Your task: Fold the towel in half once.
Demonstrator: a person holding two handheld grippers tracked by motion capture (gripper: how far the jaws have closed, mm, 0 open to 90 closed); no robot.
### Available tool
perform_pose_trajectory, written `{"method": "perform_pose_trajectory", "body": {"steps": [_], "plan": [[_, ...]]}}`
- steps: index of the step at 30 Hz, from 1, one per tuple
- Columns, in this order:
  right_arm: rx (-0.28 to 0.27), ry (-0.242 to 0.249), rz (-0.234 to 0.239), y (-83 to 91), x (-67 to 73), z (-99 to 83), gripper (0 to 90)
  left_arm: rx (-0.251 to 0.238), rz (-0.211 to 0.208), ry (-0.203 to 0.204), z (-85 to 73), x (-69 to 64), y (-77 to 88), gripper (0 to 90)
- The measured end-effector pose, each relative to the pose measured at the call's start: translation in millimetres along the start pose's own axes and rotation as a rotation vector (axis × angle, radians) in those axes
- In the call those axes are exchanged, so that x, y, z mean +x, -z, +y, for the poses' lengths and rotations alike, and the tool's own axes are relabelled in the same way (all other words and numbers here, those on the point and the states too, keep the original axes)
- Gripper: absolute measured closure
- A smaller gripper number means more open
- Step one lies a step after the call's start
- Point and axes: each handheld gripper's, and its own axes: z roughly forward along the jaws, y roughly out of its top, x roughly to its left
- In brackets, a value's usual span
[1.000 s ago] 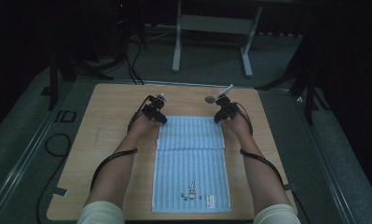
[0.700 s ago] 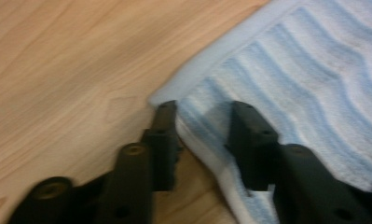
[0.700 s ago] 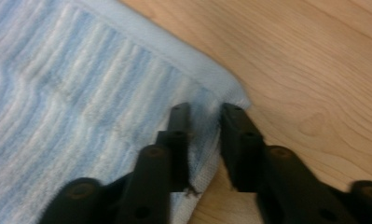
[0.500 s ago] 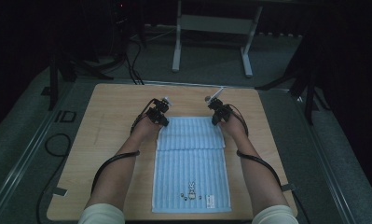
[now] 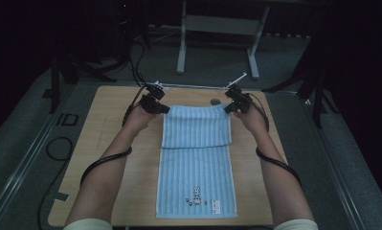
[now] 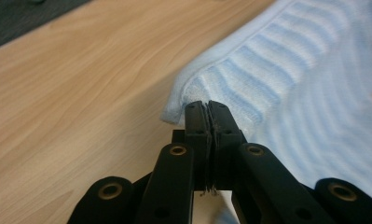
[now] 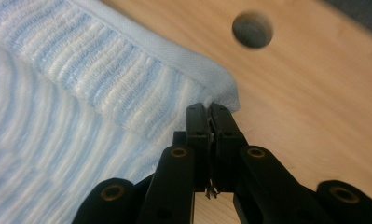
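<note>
Fingers of the left gripper are pressed together on one far corner of the towel, the cloth pinched between the pads; the jaws have just closed on it. Fingers of the right gripper pinch the other far corner in the same way, their jaws likewise just closed. In the high view the left gripper and the right gripper stand at the two far corners, one in each hand. One light-blue striped towel lies lengthwise down the middle of the counter; its far end is raised off the wood between the two grippers, above a crosswise fold line, while its near end lies flat and carries one small embroidered figure and one label. One round hole pierces the counter just beyond the right-hand corner. Two cables trail from the grippers along the forearms.
</note>
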Motion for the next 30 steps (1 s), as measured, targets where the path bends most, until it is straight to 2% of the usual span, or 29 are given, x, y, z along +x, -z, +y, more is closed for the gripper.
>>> {"method": "perform_pose_trajectory", "body": {"steps": [3,6,9,10,13,14,17,18,19,21,25,27,28,29,30], "plan": [[-0.059,0.031,-0.006,28.4,5.7,1.0,87.7,-0.042,0.007,-0.036,3.7,-8.2,27.0,87.4],[-0.129,0.058,-0.002,57.4,14.0,-4.5,87.7,-0.084,0.003,-0.052,-0.1,-17.4,50.3,87.4],[-0.174,0.094,0.007,78.9,24.6,-16.7,87.6,-0.105,-0.023,-0.074,-11.7,-28.1,66.4,87.4],[-0.182,0.101,0.014,83.6,27.9,-21.8,87.7,-0.106,-0.02,-0.084,-17.0,-32.5,69.7,87.4],[-0.2,0.129,0.036,92.1,37.9,-39.7,87.6,-0.108,-0.047,-0.102,-35.9,-46.1,74.4,87.4],[-0.2,0.139,0.039,93.4,40.9,-46.2,87.6,-0.102,-0.056,-0.111,-42.6,-50.9,75.1,87.4],[-0.21,0.151,0.062,94.2,48.7,-67.9,87.6,-0.116,-0.094,-0.108,-63.7,-62.8,77.2,87.3],[-0.213,0.151,0.071,93.8,51.7,-75.9,87.6,-0.125,-0.108,-0.095,-72.7,-67.5,77.7,87.3],[-0.218,0.152,0.085,92.8,55.6,-86.1,87.5,-0.117,-0.122,-0.096,-77.5,-70.1,77.0,87.3],[-0.215,0.157,0.1,90.1,62.1,-100.8,87.6,-0.109,-0.108,-0.109,-90.0,-78.3,75.0,87.3],[-0.21,0.145,0.136,78.4,75.5,-130.2,87.5,-0.076,-0.123,-0.115,-111.2,-89.6,65.8,87.3],[-0.183,0.157,0.138,70.3,82.4,-141.3,87.5,-0.066,-0.129,-0.109,-123.2,-95.7,59.9,87.3],[-0.181,0.149,0.143,66.6,84.8,-146.6,87.5,-0.042,-0.135,-0.119,-128.7,-98.6,56.2,87.3],[-0.177,0.143,0.157,62.7,87.5,-151.6,87.5,-0.037,-0.123,-0.126,-134.5,-101.7,53.2,87.3],[-0.16,0.153,0.164,58.8,90.4,-156.2,87.5,-0.029,-0.127,-0.12,-140.0,-103.6,49.8,87.3]]}}
